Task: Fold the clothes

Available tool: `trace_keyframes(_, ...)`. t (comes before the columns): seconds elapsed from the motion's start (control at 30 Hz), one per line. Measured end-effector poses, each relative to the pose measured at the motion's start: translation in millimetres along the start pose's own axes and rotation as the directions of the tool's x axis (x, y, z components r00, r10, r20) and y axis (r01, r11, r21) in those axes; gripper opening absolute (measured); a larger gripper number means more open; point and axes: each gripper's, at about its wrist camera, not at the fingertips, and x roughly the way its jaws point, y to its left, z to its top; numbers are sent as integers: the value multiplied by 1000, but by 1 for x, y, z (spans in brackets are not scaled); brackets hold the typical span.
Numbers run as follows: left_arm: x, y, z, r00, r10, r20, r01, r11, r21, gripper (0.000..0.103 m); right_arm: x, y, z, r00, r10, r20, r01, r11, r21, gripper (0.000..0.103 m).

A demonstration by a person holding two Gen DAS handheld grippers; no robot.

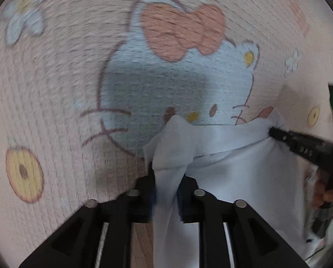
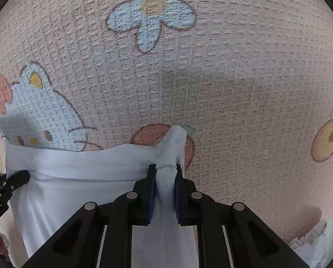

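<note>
Left tool (image 1: 166, 192): jaws narrow, with a bunched fold of the white garment (image 1: 222, 172) between them. The cloth fills the gap, and the left pad is largely hidden behind it; whether the pads press on the fabric cannot be told from this view.

Right tool (image 2: 165, 187): jaws narrow, blue pads on either side of a gathered corner of the garment (image 2: 77, 192). The cloth is pinched into a tight wad at the tips and rises in a small peak above them. Grip reads as firm.

Garment: white, thin, stretched taut between the two tools along its upper edge, the rest hanging toward the cameras. It sits over a pink woven mat (image 2: 244, 67) printed with a cartoon cat (image 1: 177, 78), a blue flower (image 2: 152, 11) and orange fruit (image 1: 23, 174). Whether its upper edge touches the mat cannot be told.

In each wrist view the opposite tool shows at the frame edge, its tip at the far end of the same cloth edge. Part of a hand (image 1: 325, 192) shows by the right tool. More pale cloth (image 2: 311, 243) lies at the lower right of the right view.
</note>
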Motion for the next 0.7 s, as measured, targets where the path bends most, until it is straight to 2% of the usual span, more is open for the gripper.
trace_keyframes(0.03, -5, 5, 0, 1000, -12, -5, 12, 1000, -28, 60, -2, -1, 1, 1000, 10, 2, -10, 1000, -2, 29)
trace_keyframes(0.07, -9, 9, -1, 1000, -24, -9, 23, 998, -57, 76, -5, -1, -1, 1000, 27, 7, -27, 1000, -12, 49)
trace_keyframes(0.1, -13, 15, -2, 998, -55, -13, 53, 995, -89, 79, -9, -1, -5, 1000, 25, 4, -25, 1000, -14, 66)
trace_keyframes(0.17, -21, 28, -7, 993, -114, -23, 109, 981, -163, 79, -16, -3, -12, 1000, 19, -6, -19, 1000, -16, 67)
trace_keyframes(0.2, -25, 33, -9, 993, -117, -23, 111, 976, -188, 79, -19, -4, -15, 1000, 16, -10, -17, 1000, -17, 67)
trace_keyframes(0.47, -62, 56, -42, 998, -61, -8, 57, 970, -237, 79, -65, -12, -42, 999, -31, -26, 30, 998, -62, 67)
trace_keyframes(0.57, -74, 38, -54, 998, -63, -13, 59, 978, -202, 79, -87, -13, -52, 998, -53, -14, 52, 995, -80, 67)
trace_keyframes(0.7, -94, 17, -67, 1000, -5, -4, 5, 997, -74, 79, -115, -13, -67, 997, -75, -7, 74, 994, -80, 68)
